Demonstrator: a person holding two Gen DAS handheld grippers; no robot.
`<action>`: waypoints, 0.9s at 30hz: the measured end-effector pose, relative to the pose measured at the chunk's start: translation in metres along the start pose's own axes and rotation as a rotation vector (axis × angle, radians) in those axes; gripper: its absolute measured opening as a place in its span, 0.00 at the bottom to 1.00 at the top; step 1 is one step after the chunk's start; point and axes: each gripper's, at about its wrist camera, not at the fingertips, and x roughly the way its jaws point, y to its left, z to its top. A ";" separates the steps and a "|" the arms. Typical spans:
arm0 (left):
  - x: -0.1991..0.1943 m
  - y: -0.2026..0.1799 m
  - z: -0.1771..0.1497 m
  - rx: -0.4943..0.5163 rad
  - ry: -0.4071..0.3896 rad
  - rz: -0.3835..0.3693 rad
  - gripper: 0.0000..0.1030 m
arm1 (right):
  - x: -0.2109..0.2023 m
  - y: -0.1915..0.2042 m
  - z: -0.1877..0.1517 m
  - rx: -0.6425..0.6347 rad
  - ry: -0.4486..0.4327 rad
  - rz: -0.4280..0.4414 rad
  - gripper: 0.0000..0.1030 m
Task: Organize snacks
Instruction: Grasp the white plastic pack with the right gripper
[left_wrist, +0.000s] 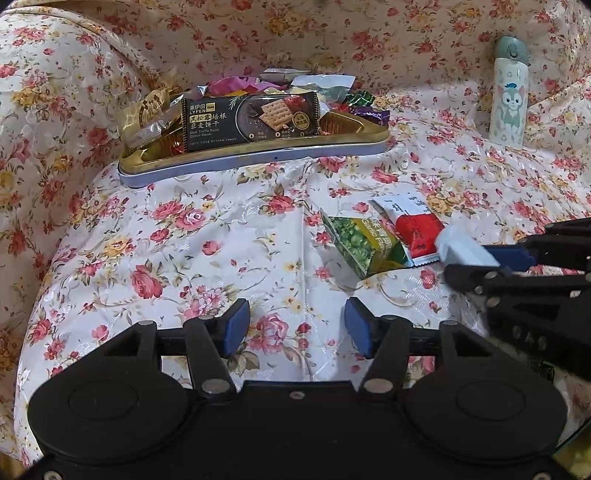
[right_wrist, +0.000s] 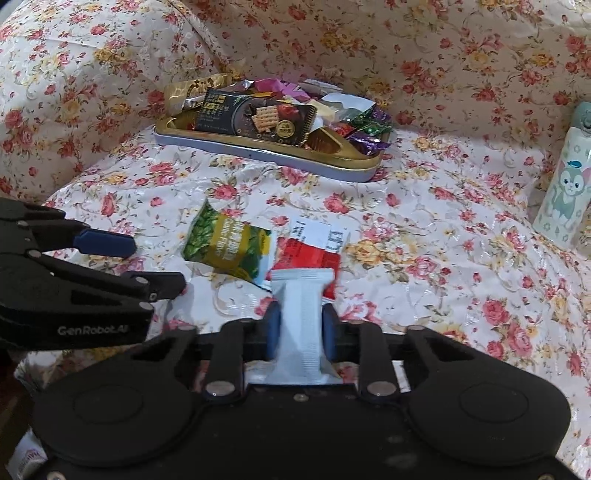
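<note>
Left wrist view: the left claw (left_wrist: 297, 325) hangs low at 6 o'clock with its blue pads (left_wrist: 236, 325) spread wide and nothing between them, over a surface draped in a floral cloth (left_wrist: 166, 240). At 12 o'clock sits a gold tray (left_wrist: 255, 155) heaped with wrapped snacks; a black cracker packet (left_wrist: 251, 122) leans across its front, with a gold-wrapped snack (left_wrist: 142, 118) at its left end and purple and green candies (left_wrist: 365, 107) at its right end. At 3 o'clock the right claw (left_wrist: 476, 254) reaches in from the edge, pinching a pale grey-white packet (left_wrist: 461, 247). Just beside that packet, toward the centre, lie a red-and-white packet (left_wrist: 410, 229) and a green pea packet (left_wrist: 362, 243), the two overlapping at one edge. At 2 o'clock a white bottle (left_wrist: 509, 99) printed with a cartoon cat stands upright.

Right wrist view: the right claw (right_wrist: 301, 328) is at 6 o'clock, pressed onto the pale grey-white packet (right_wrist: 301, 325), which stands upright between the pads and reaches back toward the claw's body. Its top edge covers part of the red-and-white packet (right_wrist: 314, 247) lying just beyond; the green pea packet (right_wrist: 229, 243) lies to the left, touching it. At 9 o'clock the left claw (right_wrist: 147, 266) comes in, spread and holding nothing. The gold tray (right_wrist: 266, 155) sits at 12 o'clock, the black cracker packet (right_wrist: 258, 118) on top. The bottle (right_wrist: 565, 184) stands at 3 o'clock.
</note>
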 end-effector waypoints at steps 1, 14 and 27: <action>0.000 0.000 0.000 -0.001 0.001 0.000 0.60 | -0.001 -0.003 -0.001 0.008 -0.002 -0.010 0.23; -0.002 0.000 0.003 -0.010 0.015 -0.014 0.60 | 0.009 -0.073 -0.014 0.160 -0.096 -0.133 0.23; -0.027 -0.023 0.035 0.062 -0.096 -0.037 0.60 | 0.013 -0.074 -0.026 0.127 -0.185 -0.144 0.25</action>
